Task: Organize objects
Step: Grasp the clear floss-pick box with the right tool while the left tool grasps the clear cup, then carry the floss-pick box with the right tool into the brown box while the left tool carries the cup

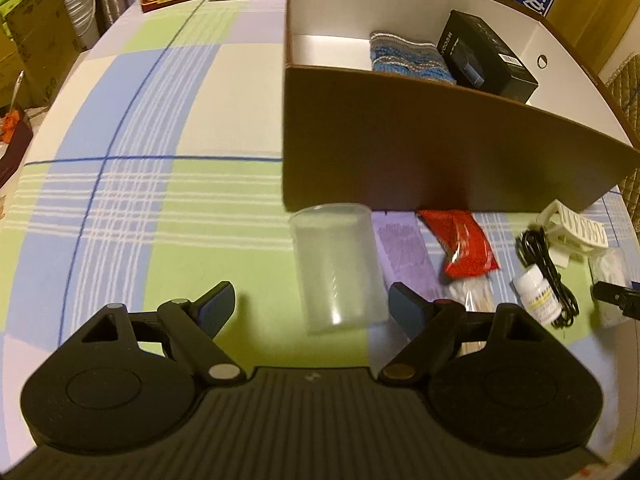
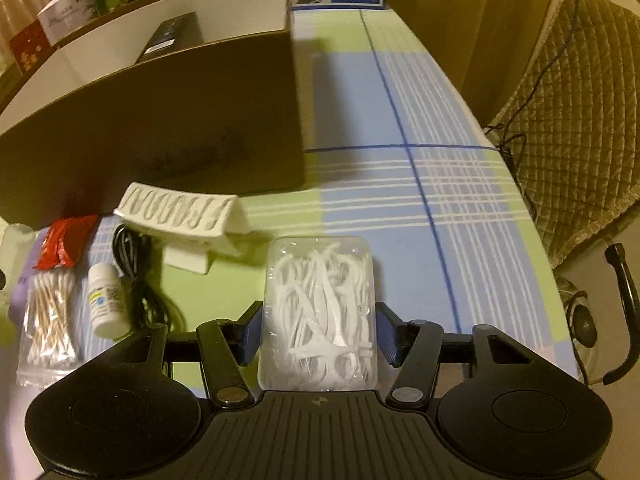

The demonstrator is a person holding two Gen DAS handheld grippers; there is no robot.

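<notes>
My left gripper [image 1: 312,306] is open over the checked tablecloth. A translucent plastic cup [image 1: 336,264] sits between its fingers, nearer the right one and untouched. My right gripper [image 2: 320,336] is shut on a clear box of white floss picks [image 2: 320,308], with a pad against each long side. Beside it lie a white clip [image 2: 180,216], a black cable [image 2: 136,280], a small white bottle [image 2: 106,304], a bag of cotton swabs [image 2: 48,320] and a red packet [image 2: 66,240]. Behind them stands a brown cardboard box [image 1: 400,132] holding a knit cloth [image 1: 404,56] and a black carton [image 1: 484,56].
A purple sheet [image 1: 404,256] lies under the red packet [image 1: 464,244]. Cartons and books line the table's far edge behind the cardboard box. A padded chair [image 2: 580,120] stands off the right edge. Stacked boxes [image 1: 36,48] stand off the left edge.
</notes>
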